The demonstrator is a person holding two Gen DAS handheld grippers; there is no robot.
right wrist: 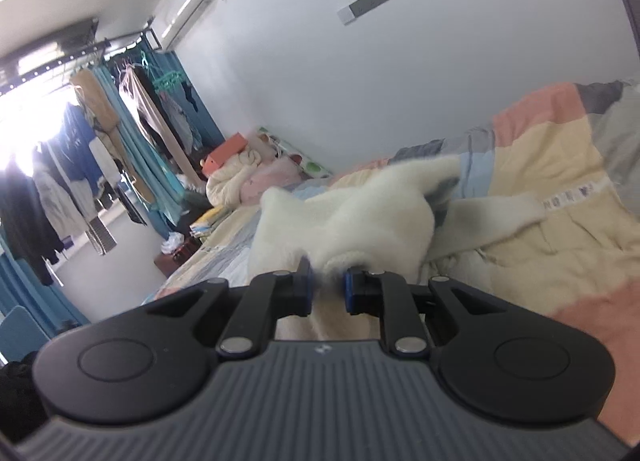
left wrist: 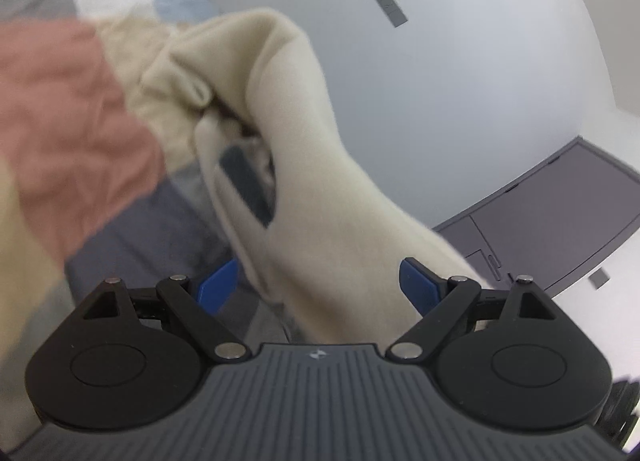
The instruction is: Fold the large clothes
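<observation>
A cream fleece garment [left wrist: 288, 101] rises from my left gripper [left wrist: 318, 281] toward the upper left, bunched and folded over itself. It runs between the blue pads [left wrist: 218, 285], which stand wide apart; the jaws are open and the cloth lies loosely in the gap. In the right wrist view the same cream garment [right wrist: 360, 213] spreads over the bed. My right gripper [right wrist: 328, 281] is shut on a fluffy edge of it, the pads close together with cloth pinched between them. A strip with a printed label [right wrist: 568, 199] trails off to the right.
A patchwork quilt [right wrist: 540, 245] in pink, yellow and grey covers the bed [left wrist: 60, 101]. A dark cabinet [left wrist: 560, 213] stands by the white wall. Far off are hanging clothes [right wrist: 80, 161], teal curtains and a pile of bedding [right wrist: 240, 177].
</observation>
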